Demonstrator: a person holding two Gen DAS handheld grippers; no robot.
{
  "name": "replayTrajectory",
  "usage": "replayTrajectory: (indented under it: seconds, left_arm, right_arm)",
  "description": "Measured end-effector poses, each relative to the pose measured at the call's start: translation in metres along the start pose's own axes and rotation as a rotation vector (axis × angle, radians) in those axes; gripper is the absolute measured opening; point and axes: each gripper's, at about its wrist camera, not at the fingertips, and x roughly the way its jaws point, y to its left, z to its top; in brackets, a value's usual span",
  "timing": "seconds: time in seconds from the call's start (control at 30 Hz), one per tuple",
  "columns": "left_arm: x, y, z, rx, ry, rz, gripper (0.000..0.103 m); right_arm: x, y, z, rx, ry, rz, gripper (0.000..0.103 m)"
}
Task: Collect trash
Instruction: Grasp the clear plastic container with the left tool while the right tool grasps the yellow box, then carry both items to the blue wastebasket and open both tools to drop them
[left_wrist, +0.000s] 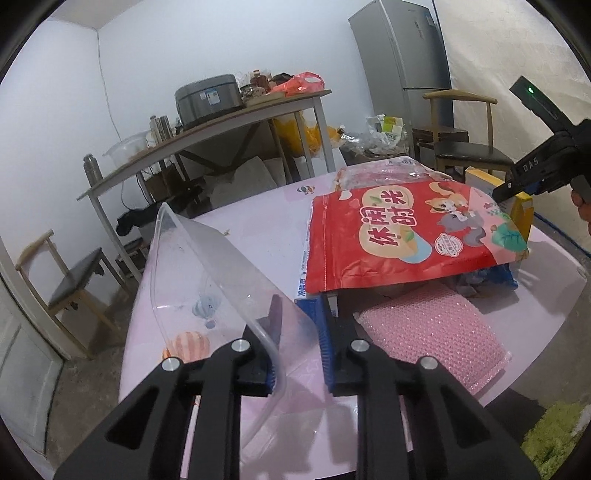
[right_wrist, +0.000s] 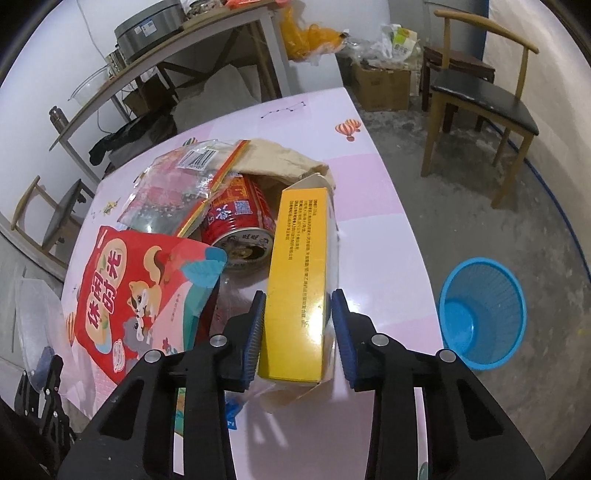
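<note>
A pile of trash lies on the pink table (right_wrist: 373, 236): a red snack bag (right_wrist: 122, 295), a red can (right_wrist: 240, 229), a clear wrapper (right_wrist: 173, 184), brown paper (right_wrist: 280, 158) and a yellow box (right_wrist: 299, 284). My right gripper (right_wrist: 299, 325) is open, its blue pads on either side of the yellow box with small gaps. A blue waste basket (right_wrist: 480, 314) stands on the floor to the right. My left gripper (left_wrist: 299, 347) is open; a clear plastic sheet (left_wrist: 207, 266) runs by its left finger. The red snack bag (left_wrist: 406, 236) and pink bubble wrap (left_wrist: 432, 332) lie ahead.
A long wooden table (left_wrist: 199, 144) with a grey cooker and clutter stands behind. Wooden chairs (right_wrist: 480, 96) stand by the right side, another chair (left_wrist: 70, 288) on the left. A grey fridge (left_wrist: 402, 59) is in the far corner. Cardboard boxes and bags (right_wrist: 384, 59) sit on the floor.
</note>
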Motion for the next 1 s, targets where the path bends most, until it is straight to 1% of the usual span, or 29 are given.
replayTrajectory:
  seconds: [0.1, 0.2, 0.37, 0.6, 0.77, 0.87, 1.0]
  left_arm:
    - [-0.007, -0.007, -0.001, 0.034, -0.025, 0.034, 0.018]
    - [-0.014, -0.011, -0.001, 0.052, -0.043, 0.056, 0.018]
    - [-0.024, -0.013, 0.002, 0.062, -0.067, 0.09, 0.018]
    - [-0.046, -0.013, 0.01, 0.053, -0.106, 0.133, 0.018]
    - [-0.064, -0.013, 0.022, 0.015, -0.146, 0.127, 0.018]
    - [-0.071, -0.019, 0.033, 0.026, -0.174, 0.12, 0.018]
    - [-0.082, -0.035, 0.052, 0.056, -0.219, 0.086, 0.018]
  right_arm:
    - [-0.004, -0.003, -0.002, 0.017, -0.008, 0.005, 0.029]
    - [-0.008, -0.006, -0.003, 0.031, -0.018, 0.009, 0.028]
    - [-0.02, -0.011, -0.008, 0.041, -0.051, 0.006, 0.027]
    - [-0.043, -0.02, -0.009, 0.046, -0.128, 0.001, 0.027]
    - [-0.06, -0.027, -0.009, 0.051, -0.184, 0.013, 0.027]
    - [-0.071, -0.032, -0.011, 0.055, -0.224, 0.02, 0.027]
    - [-0.087, -0.045, -0.015, 0.078, -0.277, 0.026, 0.027]
